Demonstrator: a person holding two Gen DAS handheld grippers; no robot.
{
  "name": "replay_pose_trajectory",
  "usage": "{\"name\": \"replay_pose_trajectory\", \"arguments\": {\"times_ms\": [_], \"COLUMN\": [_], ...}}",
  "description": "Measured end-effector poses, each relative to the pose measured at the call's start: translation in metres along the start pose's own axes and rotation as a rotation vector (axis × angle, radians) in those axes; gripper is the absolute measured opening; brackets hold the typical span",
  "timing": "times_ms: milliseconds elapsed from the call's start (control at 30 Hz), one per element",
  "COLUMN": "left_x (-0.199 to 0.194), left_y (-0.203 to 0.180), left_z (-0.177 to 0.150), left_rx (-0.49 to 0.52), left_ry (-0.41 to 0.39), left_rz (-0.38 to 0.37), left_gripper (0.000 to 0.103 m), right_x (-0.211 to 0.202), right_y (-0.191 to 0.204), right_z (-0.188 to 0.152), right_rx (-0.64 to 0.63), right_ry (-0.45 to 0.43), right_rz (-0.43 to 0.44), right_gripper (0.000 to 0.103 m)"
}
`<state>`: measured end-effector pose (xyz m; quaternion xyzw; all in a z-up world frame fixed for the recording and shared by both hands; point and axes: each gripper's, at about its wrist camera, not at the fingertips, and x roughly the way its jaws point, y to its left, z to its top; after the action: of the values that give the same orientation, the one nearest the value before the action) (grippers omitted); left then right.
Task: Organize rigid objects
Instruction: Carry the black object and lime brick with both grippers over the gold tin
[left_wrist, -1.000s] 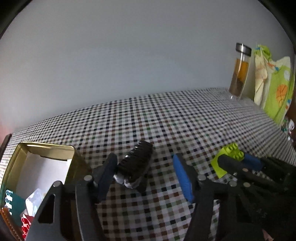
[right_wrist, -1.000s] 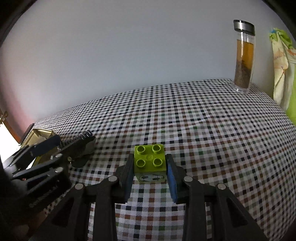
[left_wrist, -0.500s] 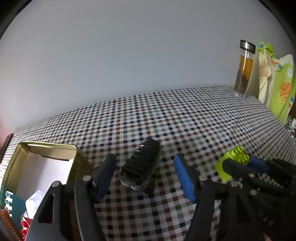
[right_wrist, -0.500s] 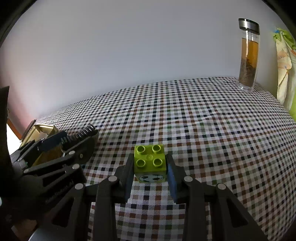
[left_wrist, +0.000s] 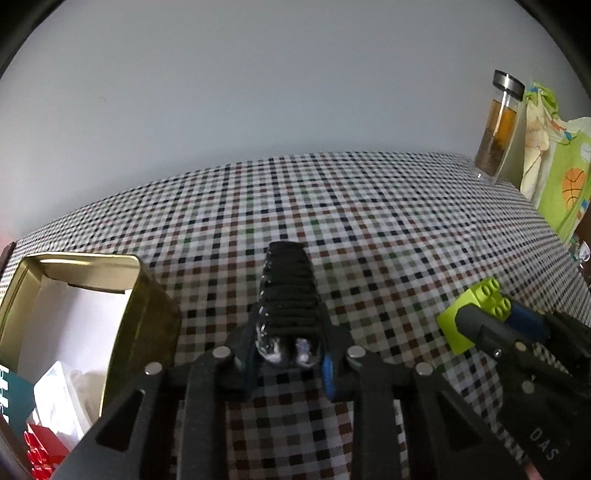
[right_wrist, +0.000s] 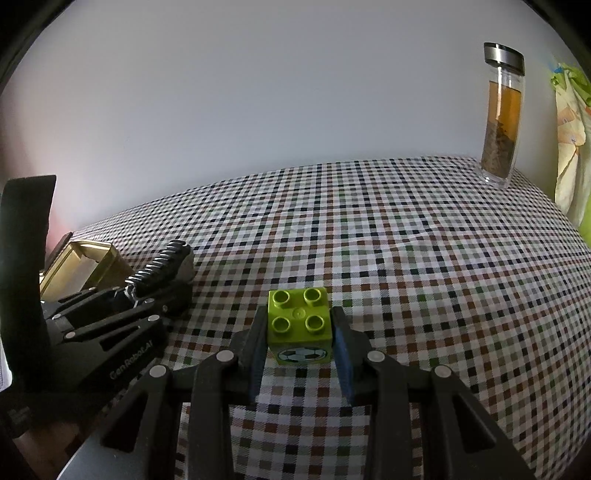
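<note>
A black ribbed piece (left_wrist: 288, 284) with a silvery underside lies on the checked tablecloth (left_wrist: 369, 221). My left gripper (left_wrist: 288, 332) is closing, and both pads touch the piece's near end. From the right wrist view the same piece (right_wrist: 162, 266) sticks out of the left gripper (right_wrist: 147, 291). My right gripper (right_wrist: 299, 328) is shut on a lime-green four-stud brick (right_wrist: 297, 314) with a football print. The brick stands upright just over the cloth. In the left wrist view the brick (left_wrist: 458, 325) sits in the right gripper (left_wrist: 495, 314) at the right.
An open gold tin (left_wrist: 144, 288) stands left of the black piece and holds a red brick (left_wrist: 40, 454), a white packet and a teal card. A glass bottle of amber liquid (right_wrist: 500, 122) stands at the far right, beside a green printed cloth (left_wrist: 561, 177).
The left gripper's jaws have come together onto the black ribbed piece, which now points straight ahead between them. The right gripper and its green brick have stayed put.
</note>
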<state>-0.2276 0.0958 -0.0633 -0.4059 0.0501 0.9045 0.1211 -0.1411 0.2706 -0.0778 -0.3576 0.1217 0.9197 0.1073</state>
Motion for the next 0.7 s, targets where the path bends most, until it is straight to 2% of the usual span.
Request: {"name": "replay_pose_trajectory", "arguments": {"times_ms": [433, 700], "left_x": [-0.043, -0.051], "left_y": [-0.004, 0.0], "left_z": [-0.02, -0.024], "left_rx": [0.057, 0.025], "left_ry": [-0.107, -0.122], "left_rz": [0.097, 0.071], "left_gripper": [0.024, 0.024], "right_x": [-0.009, -0.015], "right_y": [0.006, 0.011], "right_z": [-0.002, -0.005], "right_rx": [-0.02, -0.045], "right_ry": [-0.025, -0.048], "right_rz": [0.022, 0.022], "right_gripper": [0.035, 0.035]}}
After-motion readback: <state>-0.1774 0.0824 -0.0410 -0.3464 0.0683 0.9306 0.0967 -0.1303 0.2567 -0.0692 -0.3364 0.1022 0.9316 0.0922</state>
